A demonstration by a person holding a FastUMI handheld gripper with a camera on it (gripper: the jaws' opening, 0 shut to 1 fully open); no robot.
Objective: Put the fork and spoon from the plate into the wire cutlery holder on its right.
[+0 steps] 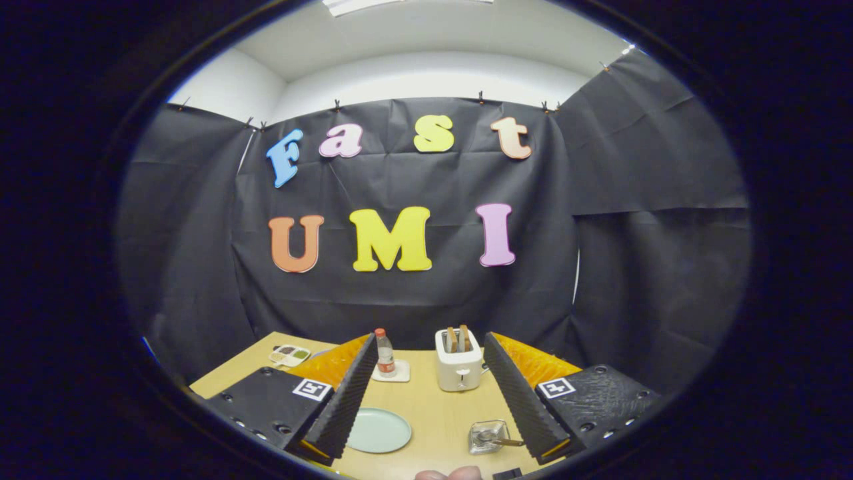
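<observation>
1. Your gripper (430, 400) hangs above the wooden table (440, 407), fingers spread wide and holding nothing.
2. Between them lie the pale plate (378, 431) by your left finger and the wire cutlery holder (488, 437) by your right; a handle, perhaps the spoon's, pokes from it.
3. Beyond stand a bottle (384, 353) and toaster (458, 365).

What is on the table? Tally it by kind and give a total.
Plate: 1
Wire cutlery holder: 1
Toaster: 1
Bottle: 1
Coaster: 1
Compartment tray: 1
Total: 6
The cutlery in the holder is too small to count. The tongs are open, with the plate and holder between their fingers.
</observation>
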